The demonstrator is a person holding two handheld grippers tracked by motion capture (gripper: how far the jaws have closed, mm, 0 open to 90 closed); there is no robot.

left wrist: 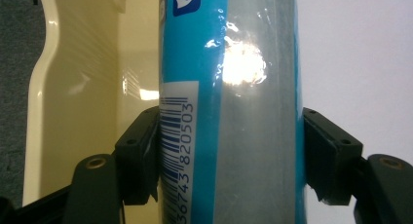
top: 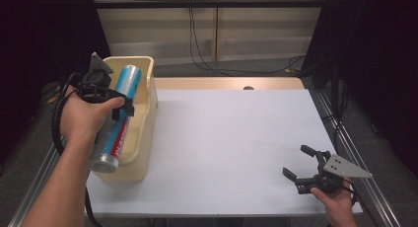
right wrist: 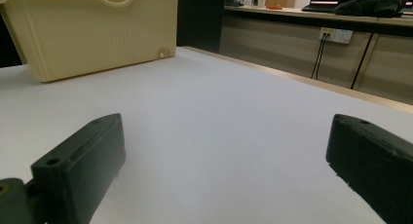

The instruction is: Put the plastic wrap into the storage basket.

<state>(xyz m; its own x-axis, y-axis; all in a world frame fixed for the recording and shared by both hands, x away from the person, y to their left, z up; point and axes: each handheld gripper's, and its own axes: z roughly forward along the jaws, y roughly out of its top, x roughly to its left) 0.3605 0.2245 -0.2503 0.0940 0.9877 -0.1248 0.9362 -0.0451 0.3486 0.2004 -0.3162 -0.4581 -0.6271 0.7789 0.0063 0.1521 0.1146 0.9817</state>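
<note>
While the white tabletop [top: 222, 143] lies mostly bare, a cream bin [top: 143, 138] sits at its left edge, and a blue-and-silver tube [top: 121, 113] lies slanted over the bin's opening. The left gripper [top: 118, 106] has its jaws clamped on the tube's middle. This looks like placing or lifting the tube; either calls for clearing the bin's walls. The right gripper [top: 301, 163] rests low at the near right, jaws apart around nothing.

**Shiny and dull things**

My blue and silver tube [left wrist: 229, 87] has a shiny, smooth plastic wrap. The cream plastic bin [top: 143, 138] is smooth and glossy. The white table top [top: 222, 148] looks flat and dull.
</note>
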